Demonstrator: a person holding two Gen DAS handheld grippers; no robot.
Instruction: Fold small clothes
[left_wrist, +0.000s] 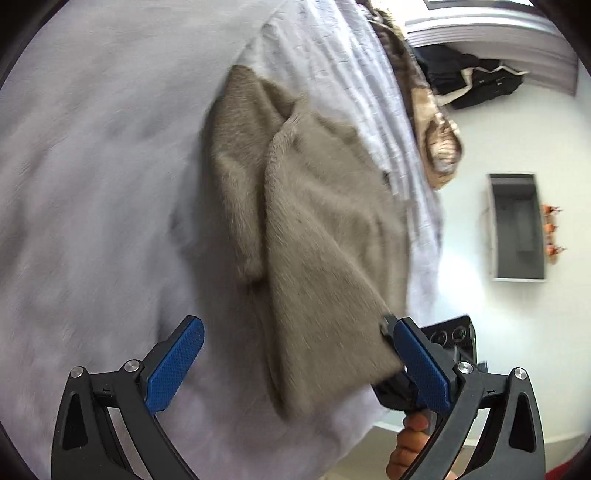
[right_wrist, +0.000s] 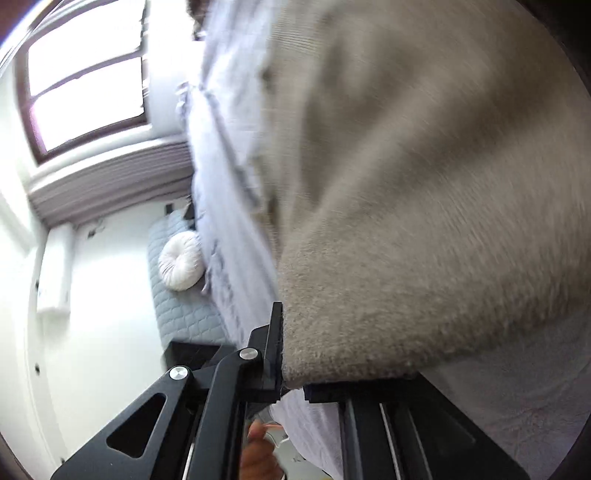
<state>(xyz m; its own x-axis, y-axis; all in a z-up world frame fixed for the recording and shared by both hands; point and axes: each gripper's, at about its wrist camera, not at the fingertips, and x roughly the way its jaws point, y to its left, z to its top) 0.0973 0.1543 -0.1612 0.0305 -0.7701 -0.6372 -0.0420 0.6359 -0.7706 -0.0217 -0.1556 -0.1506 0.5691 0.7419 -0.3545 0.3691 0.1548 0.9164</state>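
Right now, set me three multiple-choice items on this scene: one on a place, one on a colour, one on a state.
1. Where does the fuzzy garment lie?
A. on the pale bedspread
B. on the floor
C. in a drawer

2. What colour are the left gripper finger pads?
A. red
B. blue
C. green

3. How is the right gripper?
A. wide open, empty
B. out of sight
C. shut on the garment's corner

Answers: 1 A, the bedspread shows all around it; 2 B, both pads are blue; 3 C, the fingers pinch the fuzzy corner.
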